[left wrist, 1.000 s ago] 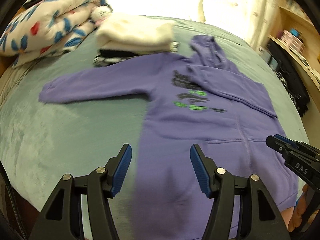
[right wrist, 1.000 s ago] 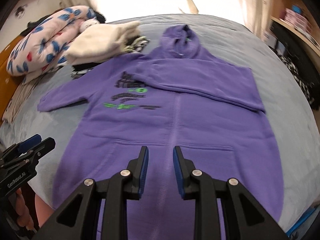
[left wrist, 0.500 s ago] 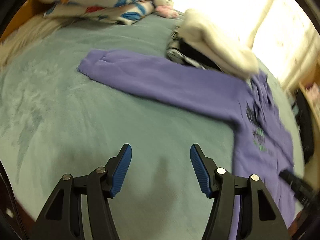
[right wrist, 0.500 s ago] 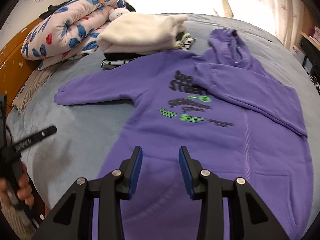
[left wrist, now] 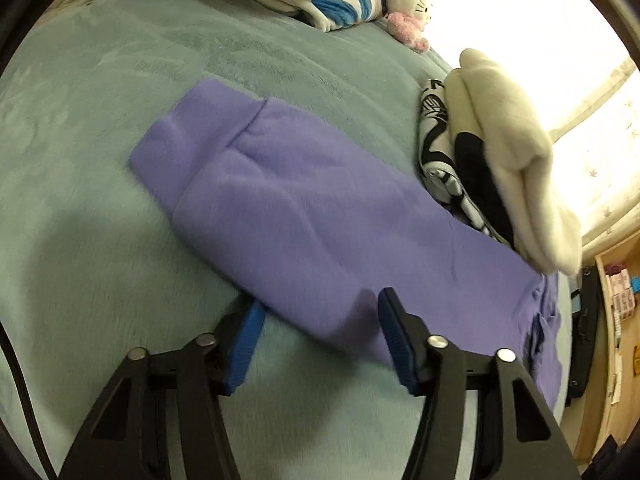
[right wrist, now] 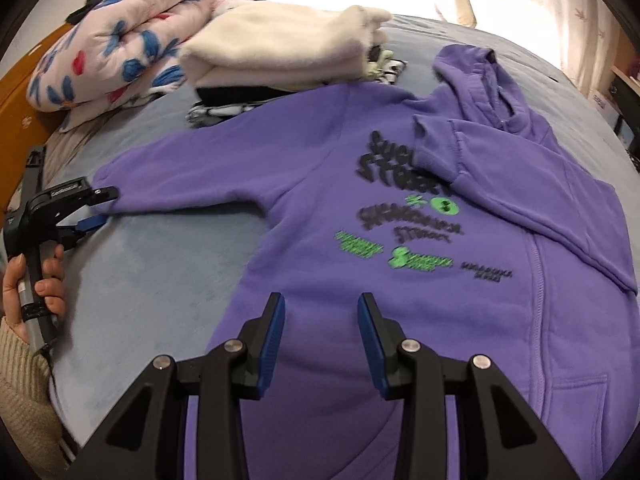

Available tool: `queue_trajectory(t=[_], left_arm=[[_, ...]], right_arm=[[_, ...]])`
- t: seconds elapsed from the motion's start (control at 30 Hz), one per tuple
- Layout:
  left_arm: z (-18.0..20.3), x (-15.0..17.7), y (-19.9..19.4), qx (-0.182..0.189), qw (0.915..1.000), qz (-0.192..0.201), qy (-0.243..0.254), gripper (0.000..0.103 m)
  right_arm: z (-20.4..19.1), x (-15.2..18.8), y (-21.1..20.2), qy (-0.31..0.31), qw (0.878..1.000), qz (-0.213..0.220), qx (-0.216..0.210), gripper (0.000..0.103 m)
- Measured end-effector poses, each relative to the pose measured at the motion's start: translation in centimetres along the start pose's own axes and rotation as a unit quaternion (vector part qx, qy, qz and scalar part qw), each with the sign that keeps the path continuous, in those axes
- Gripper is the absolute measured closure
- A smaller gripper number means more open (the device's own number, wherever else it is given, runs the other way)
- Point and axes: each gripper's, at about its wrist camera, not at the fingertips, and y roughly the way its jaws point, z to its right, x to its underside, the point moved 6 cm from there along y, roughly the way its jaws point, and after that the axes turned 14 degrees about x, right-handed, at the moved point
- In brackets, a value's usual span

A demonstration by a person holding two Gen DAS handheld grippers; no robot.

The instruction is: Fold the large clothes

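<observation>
A purple hoodie (right wrist: 400,240) lies flat on the bed, front up, with black and green print. Its right sleeve is folded across the chest; its left sleeve (left wrist: 304,216) stretches out to the side. My left gripper (left wrist: 320,320) is open, its jaws straddling the lower edge of that sleeve near the cuff (left wrist: 188,136). It also shows in the right wrist view (right wrist: 98,208) at the sleeve's end. My right gripper (right wrist: 322,312) is open and empty, hovering over the hoodie's lower front.
A stack of folded clothes topped by a cream garment (right wrist: 280,52) sits beside the hoodie's shoulder. A floral quilt (right wrist: 120,68) and a plush toy (left wrist: 408,8) lie at the bed's head. Wooden shelves (left wrist: 616,300) stand at the right.
My left gripper has swung from the hoodie's hem out to the left sleeve and come down close to it. My right gripper shifted left over the lower front and opened wider.
</observation>
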Motion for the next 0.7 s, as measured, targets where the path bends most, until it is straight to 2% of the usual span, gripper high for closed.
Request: queue_trajectory(t=[0.07, 0.13, 0.23, 0.3, 0.4, 0.5, 0.57, 0.63, 0.7], left_arm=[[0.0, -0.6, 0.7, -0.010, 0.9999, -0.004, 0.011, 0.082], [0.6, -0.9, 1.2, -0.007, 0.9996, -0.014, 0.023, 0.095], [3.5, -0.8, -0.1, -0.056, 0.9936, 0.003, 0.098, 0.097], [7.7, -0.1, -1.5, -0.072, 0.9827, 0.025, 0.169, 0.097], [15.8, 2.4, -3.3, -0.055, 0.9603, 0.055, 0.268, 0.097], [25.6, 7.2, -3.9, 0.009, 0.9284, 0.058, 0.367, 0.097], [30.4, 10.9, -3.2, 0.040, 0.9069, 0.044, 0.417, 0.097], [34.4, 15.3, -0.9, 0.066, 0.8868, 0.016, 0.457, 0.096], [36.4, 18.9, 2.1, 0.073, 0.8782, -0.023, 0.472, 0.093]], right_arm=[[0.9, -0.6, 0.5, 0.017, 1.000, -0.002, -0.001, 0.065], [1.8, -0.9, 0.8, 0.030, 1.000, -0.002, 0.004, 0.065], [3.2, -1.2, 1.1, 0.047, 0.999, -0.003, 0.005, 0.065], [4.3, -1.1, 1.2, 0.060, 0.998, -0.004, 0.005, 0.065], [6.5, -0.9, 1.2, 0.086, 0.996, -0.005, 0.003, 0.065], [9.3, -0.5, 0.8, 0.115, 0.993, -0.002, 0.005, 0.065], [11.4, -0.2, 0.4, 0.136, 0.991, 0.002, 0.007, 0.065], [13.8, 0.3, 0.0, 0.155, 0.988, 0.005, 0.012, 0.065], [15.7, 0.9, 0.0, 0.168, 0.986, 0.004, 0.020, 0.065]])
